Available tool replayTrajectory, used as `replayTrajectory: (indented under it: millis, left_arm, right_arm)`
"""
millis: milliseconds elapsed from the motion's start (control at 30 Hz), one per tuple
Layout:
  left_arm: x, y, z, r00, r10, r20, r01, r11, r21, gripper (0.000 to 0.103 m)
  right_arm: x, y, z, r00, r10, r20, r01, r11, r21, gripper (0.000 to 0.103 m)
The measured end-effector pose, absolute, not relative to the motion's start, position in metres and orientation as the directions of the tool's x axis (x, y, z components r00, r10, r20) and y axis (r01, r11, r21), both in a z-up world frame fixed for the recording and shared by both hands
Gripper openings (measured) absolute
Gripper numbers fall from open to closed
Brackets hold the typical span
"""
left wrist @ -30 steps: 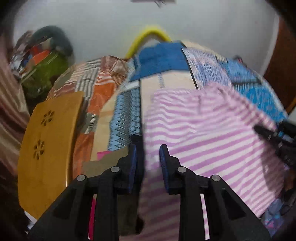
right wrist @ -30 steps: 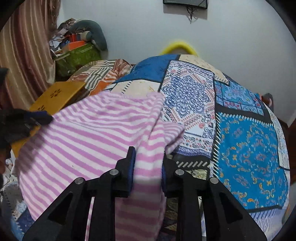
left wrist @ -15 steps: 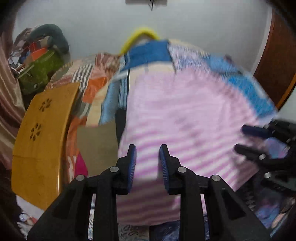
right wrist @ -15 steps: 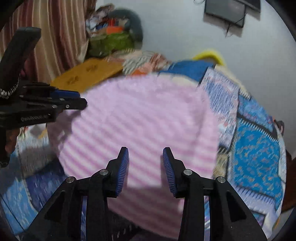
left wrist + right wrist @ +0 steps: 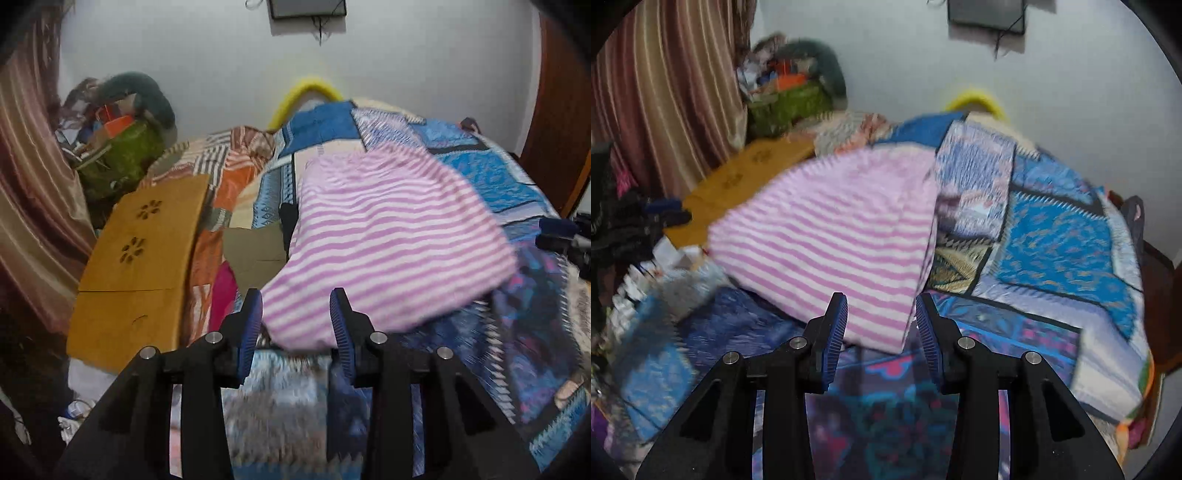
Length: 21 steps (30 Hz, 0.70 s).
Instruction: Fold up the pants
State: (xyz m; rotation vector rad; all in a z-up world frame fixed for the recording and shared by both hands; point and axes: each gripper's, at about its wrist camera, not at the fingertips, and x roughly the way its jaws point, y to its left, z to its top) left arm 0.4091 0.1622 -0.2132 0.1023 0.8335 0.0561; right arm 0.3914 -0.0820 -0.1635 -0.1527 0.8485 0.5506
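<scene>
**One fold laid down — both grippers clear of the cloth**

Both grippers stand off the near edge of the pink-and-white striped pants [image 5: 388,240], which lie folded in a compact, roughly rectangular bundle on the patchwork bedspread [image 5: 491,177]. The left gripper [image 5: 295,321] has its jaws opening; the near left corner of the pants shows past the gap, but the blue ribbed pads do not press on it. The right gripper [image 5: 881,321] has its pads spread, with the near right corner of the pants [image 5: 831,240] visible beyond them, not pinched.

Status, as judged from the layout:
- Done — at least one fold is down and the fabric is released.
- Open — the upper surface bulges and the near edge is rounded, so smoothing or a further fold probably remains.

An orange wooden board [image 5: 144,254] lies to the left of the bed, apart from the pants.
</scene>
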Motion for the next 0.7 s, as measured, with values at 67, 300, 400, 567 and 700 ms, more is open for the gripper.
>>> replayTrajectory:
  millis: [67, 300, 400, 567, 700]
  left_arm:
    - [0.383, 0.154, -0.191, 0.699, 0.119, -0.705, -0.021, 0.989, 0.146, 0.038]
    - [0.284, 0.117, -0.109, 0.803, 0.082, -0.590, -0.007, 0.992, 0.128, 0.038]
    - [0.241, 0.096, -0.080, 0.838, 0.039, -0.544, 0.013, 0.996, 0.091, 0.038]
    - [0.164, 0.062, -0.038, 0.903, 0.012, -0.430, 0.024, 0.997, 0.078, 0.041]
    - [0.106, 0.040, -0.012, 0.947, 0.012, -0.321, 0.014, 0.997, 0.077, 0.058]
  right_arm:
    - [0.374, -0.089, -0.137, 0.556, 0.425, -0.714, -0.520, 0.848, 0.100, 0.035]
    - [0.279, -0.099, -0.045, 0.663, 0.485, -0.570, -0.557, 0.828, 0.056, 0.035]
    - [0.241, -0.104, -0.017, 0.682, 0.525, -0.510, -0.571, 0.817, 0.079, 0.035]
    - [0.171, -0.112, 0.019, 0.723, 0.566, -0.396, -0.583, 0.807, 0.090, 0.035]
    - [0.127, -0.119, 0.034, 0.739, 0.593, -0.320, -0.594, 0.798, 0.107, 0.035]
